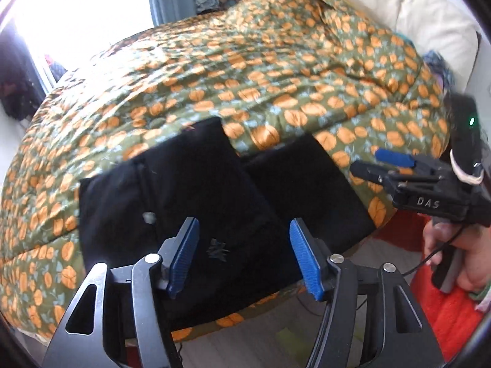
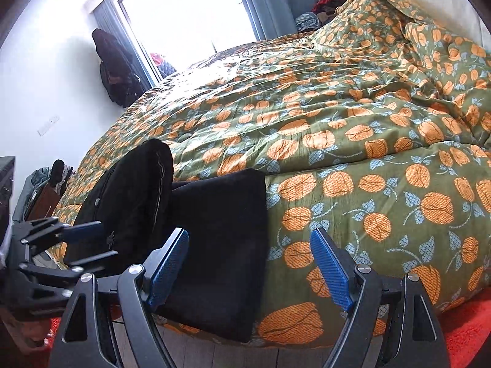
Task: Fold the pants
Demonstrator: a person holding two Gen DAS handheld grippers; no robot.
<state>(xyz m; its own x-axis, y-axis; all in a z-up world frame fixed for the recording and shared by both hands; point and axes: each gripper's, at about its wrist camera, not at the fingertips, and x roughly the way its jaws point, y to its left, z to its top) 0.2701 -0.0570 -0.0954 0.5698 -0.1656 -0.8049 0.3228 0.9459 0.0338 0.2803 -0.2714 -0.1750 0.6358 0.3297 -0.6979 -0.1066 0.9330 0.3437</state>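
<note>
The black pants (image 1: 214, 190) lie folded at the near edge of the bed, partly hanging over it, with one layer humped up on the left (image 2: 138, 190). My left gripper (image 1: 245, 245) hovers just above them. It is open, and a small pale logo on the cloth shows between its blue pads. My right gripper (image 2: 250, 263) is also open, its left pad over the pants' flat right part (image 2: 221, 230) and its right pad over the duvet. Each gripper shows in the other's view: the right one (image 1: 377, 165) held by a hand, the left one (image 2: 92, 245) beside the hump.
A green duvet with orange fruit print (image 2: 353, 153) covers the whole bed. A white pillow (image 1: 399, 6) lies at the head. A red rug (image 1: 445, 306) is on the floor by the bed. Dark clothes hang on the wall (image 2: 113, 64) near a bright window.
</note>
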